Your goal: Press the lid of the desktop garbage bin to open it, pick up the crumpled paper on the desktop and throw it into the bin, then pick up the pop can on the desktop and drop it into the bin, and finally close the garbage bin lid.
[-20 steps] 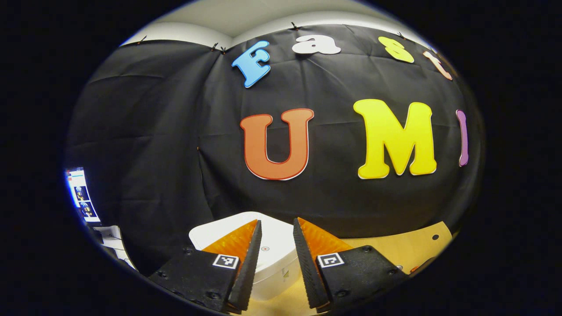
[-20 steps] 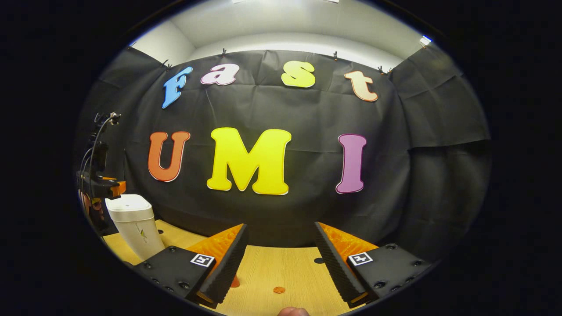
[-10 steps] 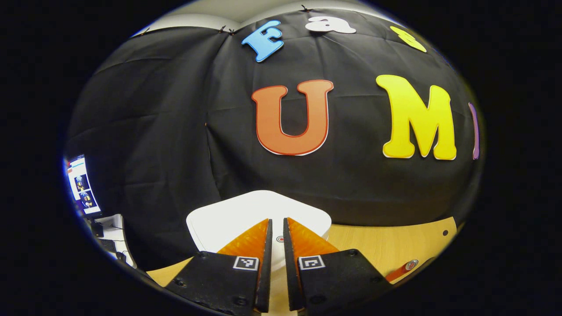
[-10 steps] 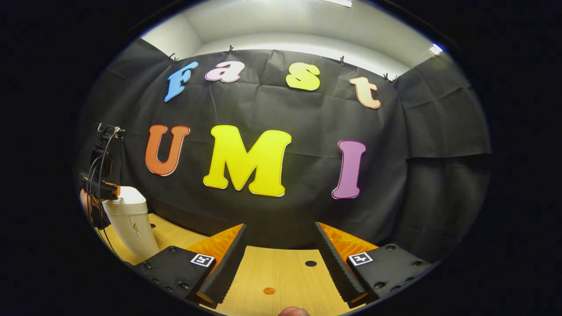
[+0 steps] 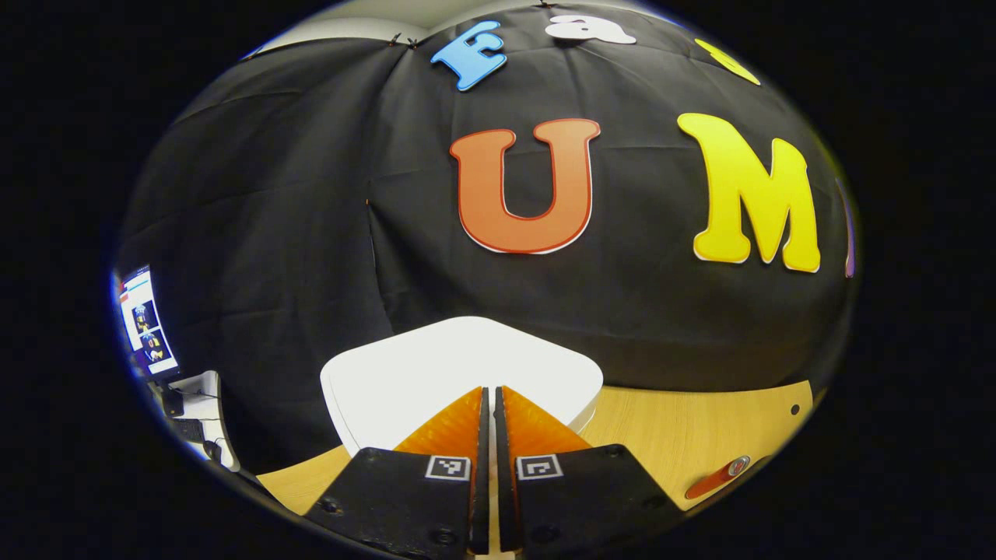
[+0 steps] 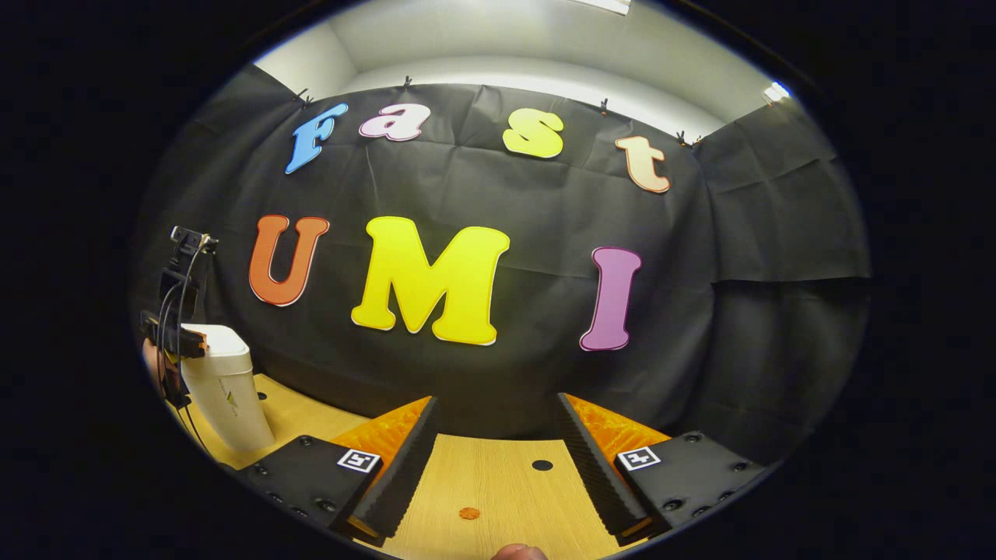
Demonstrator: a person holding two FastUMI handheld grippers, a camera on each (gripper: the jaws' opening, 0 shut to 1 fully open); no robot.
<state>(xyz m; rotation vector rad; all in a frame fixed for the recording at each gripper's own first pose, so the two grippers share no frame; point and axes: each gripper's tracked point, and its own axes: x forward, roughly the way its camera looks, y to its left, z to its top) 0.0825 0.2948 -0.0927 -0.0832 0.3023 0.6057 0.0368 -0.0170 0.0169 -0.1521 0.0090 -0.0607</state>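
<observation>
White rounded bin lid [image 5: 436,369], down flat

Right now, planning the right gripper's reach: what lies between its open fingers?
Bare wooden tabletop with a small orange dot, seen in the right gripper view.

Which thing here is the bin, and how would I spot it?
Find the wooden table in front of the black cloth wall. At the table's far left end in the right gripper view stands the bin, a tall white box with a flat, rounded lid. It is the one white, upright thing on the table, with the left gripper shut just over its lid.
</observation>
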